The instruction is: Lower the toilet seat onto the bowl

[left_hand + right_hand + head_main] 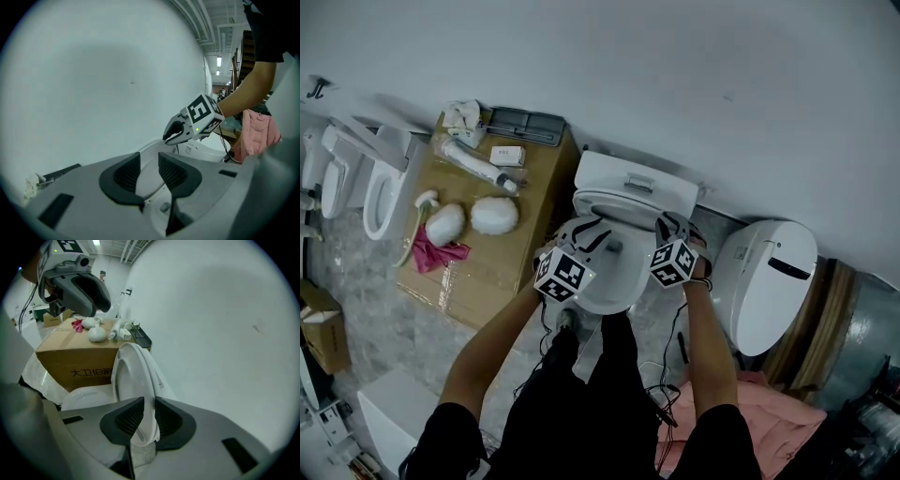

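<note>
The toilet seat [133, 376] stands raised and near upright over the bowl [86, 397]. Its long axis runs up from the hinge end, and its ring face is turned away from the wall [220, 310], out over the bowl. In the head view the seat [619, 200] shows as a narrow oval just in front of the tank [635, 176], above the bowl [614, 277]. The right gripper [149, 416] has its ribbed jaws closed down on the seat's right rim, with the thin white edge running up between them. The left gripper [149, 171] sits at the other side with its jaws spread. A white curved surface shows in the gap, but I cannot tell whether either pad touches it. From above, the left gripper [581, 232] and right gripper [671, 227] flank the seat, one on each side of the bowl. The space over the bowl in front of the seat is open. A cardboard box [502, 258] stands just beside the toilet on the left, with a pink cloth [436, 253] and white items on top. A second toilet [764, 281] stands near on the right, and the wall [675, 75] closes in directly behind the tank.
</note>
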### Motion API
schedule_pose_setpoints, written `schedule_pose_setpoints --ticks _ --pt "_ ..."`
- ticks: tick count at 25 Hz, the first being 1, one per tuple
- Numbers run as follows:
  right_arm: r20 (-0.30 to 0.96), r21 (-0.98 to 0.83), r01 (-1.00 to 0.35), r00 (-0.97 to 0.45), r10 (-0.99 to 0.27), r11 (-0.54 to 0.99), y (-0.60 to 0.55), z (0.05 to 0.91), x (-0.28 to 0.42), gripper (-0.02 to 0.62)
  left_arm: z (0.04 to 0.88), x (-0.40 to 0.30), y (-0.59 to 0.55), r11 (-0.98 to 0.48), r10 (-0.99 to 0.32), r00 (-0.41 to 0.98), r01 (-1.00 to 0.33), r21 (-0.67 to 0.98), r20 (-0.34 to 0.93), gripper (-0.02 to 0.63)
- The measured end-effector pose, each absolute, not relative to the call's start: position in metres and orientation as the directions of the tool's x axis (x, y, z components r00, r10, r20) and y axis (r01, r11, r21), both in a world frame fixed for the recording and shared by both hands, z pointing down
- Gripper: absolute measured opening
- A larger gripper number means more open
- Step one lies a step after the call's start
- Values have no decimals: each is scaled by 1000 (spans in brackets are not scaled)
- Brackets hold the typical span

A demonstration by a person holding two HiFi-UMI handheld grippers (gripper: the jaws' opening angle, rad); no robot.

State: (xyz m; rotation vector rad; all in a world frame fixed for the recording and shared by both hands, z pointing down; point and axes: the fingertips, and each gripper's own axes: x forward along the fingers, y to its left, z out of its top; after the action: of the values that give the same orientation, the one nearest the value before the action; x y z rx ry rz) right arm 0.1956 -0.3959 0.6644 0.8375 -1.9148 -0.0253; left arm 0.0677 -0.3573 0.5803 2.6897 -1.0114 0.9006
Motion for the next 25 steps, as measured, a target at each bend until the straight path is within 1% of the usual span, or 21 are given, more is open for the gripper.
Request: schedule_pose_setpoints --ticks 3,5,10,14,15,16,17,25 --pt "811 342 -486 -279 -513 804 -380 662 193 84 599 67 -360 -780 -525 586 -621 -74 618 129" --pt "822 331 -452 -294 -488 829 -366 661 190 83 613 65 -360 -804 -492 574 -588 -90 655 140" --pt "847 277 -390 -332 -415 878 -333 662 184 72 636 61 -356 -869 -433 543 -463 -173 719 150" --pt "868 233 -359 -343 -360 904 -308 669 176 66 648 62 -342 -920 -351 557 -357 -164 753 158" --pt "868 235 -359 -340 -361 903 -305 671 175 66 650 63 -336 -934 -317 567 -326 -147 760 136" --pt "869 230 -365 -339 -359 902 -302 671 174 66 652 63 -330 -946 -284 575 -300 -126 767 95" --pt "872 220 -371 -340 -352 902 -299 672 173 66 653 64 -325 -954 -256 580 -279 -106 773 67" --pt "900 169 -342 -329 -287 924 -254 685 162 66 667 56 -277 -988 -130 580 -149 -52 804 72"
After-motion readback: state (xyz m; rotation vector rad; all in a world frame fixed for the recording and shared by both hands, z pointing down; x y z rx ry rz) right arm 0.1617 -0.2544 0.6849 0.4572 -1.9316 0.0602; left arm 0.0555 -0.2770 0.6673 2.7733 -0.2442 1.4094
